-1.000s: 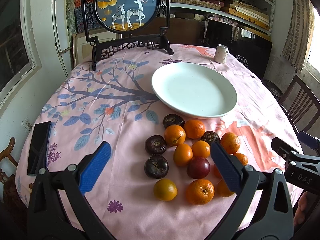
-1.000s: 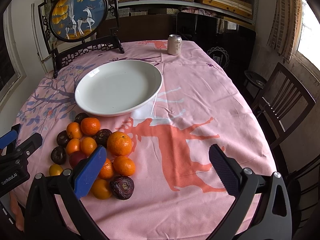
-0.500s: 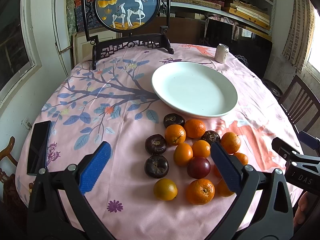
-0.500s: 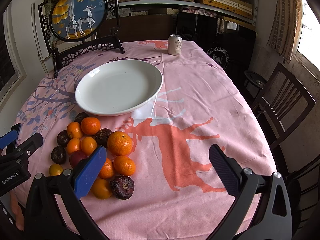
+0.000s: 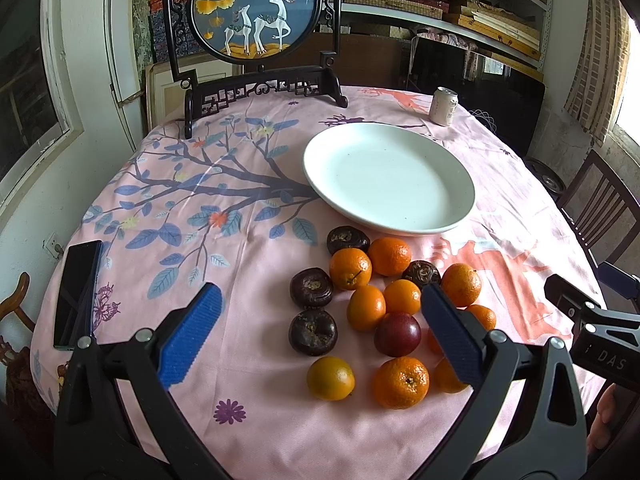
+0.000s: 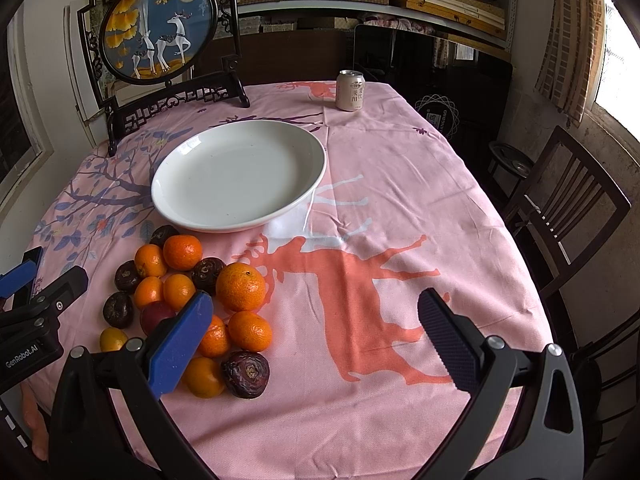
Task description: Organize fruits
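Observation:
A cluster of several oranges (image 5: pixel 350 268) and dark purple fruits (image 5: pixel 312 332) lies on the pink tablecloth in front of an empty white plate (image 5: pixel 388 178). The same cluster (image 6: pixel 240 286) and plate (image 6: pixel 238 178) show in the right wrist view. My left gripper (image 5: pixel 320 336) is open and empty, hovering over the near side of the cluster. My right gripper (image 6: pixel 316 340) is open and empty, above the cloth just right of the fruits; its left finger covers part of an orange (image 6: pixel 214 338).
A drink can (image 5: pixel 443 106) stands behind the plate. A framed deer screen (image 5: pixel 256 8) stands at the table's back. A black phone (image 5: pixel 76 292) lies near the left edge. A wooden chair (image 6: pixel 568 200) stands at the right.

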A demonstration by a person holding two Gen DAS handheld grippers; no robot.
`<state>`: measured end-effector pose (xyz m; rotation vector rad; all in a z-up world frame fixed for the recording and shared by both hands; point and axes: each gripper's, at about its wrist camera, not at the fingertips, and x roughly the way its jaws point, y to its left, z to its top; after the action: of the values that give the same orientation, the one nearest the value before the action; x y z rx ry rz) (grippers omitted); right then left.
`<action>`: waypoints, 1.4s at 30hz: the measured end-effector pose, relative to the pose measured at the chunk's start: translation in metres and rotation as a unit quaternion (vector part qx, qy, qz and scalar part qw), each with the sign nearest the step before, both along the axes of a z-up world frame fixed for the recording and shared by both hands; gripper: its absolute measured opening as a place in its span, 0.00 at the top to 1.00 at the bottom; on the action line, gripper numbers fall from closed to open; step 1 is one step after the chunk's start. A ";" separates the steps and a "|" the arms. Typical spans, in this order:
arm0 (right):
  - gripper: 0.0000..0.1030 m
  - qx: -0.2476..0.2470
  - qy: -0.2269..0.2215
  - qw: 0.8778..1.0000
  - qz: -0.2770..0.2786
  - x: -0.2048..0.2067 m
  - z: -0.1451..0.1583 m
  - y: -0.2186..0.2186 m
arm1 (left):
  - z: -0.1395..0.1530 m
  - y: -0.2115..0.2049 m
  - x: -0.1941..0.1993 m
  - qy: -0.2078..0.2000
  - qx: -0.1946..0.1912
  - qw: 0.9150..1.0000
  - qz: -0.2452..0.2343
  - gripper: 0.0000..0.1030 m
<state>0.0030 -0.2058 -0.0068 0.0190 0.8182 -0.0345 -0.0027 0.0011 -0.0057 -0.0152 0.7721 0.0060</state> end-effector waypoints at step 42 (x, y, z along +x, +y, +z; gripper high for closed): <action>0.61 0.000 0.046 0.982 0.182 -0.010 -0.092 0.033 | -0.072 0.027 -0.039 0.088 0.021 0.996 0.000 0.02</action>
<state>-0.0075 -0.1731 -0.0984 -0.1334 0.9035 0.3110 -0.0422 0.0279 -0.0777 0.0256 0.9480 0.0227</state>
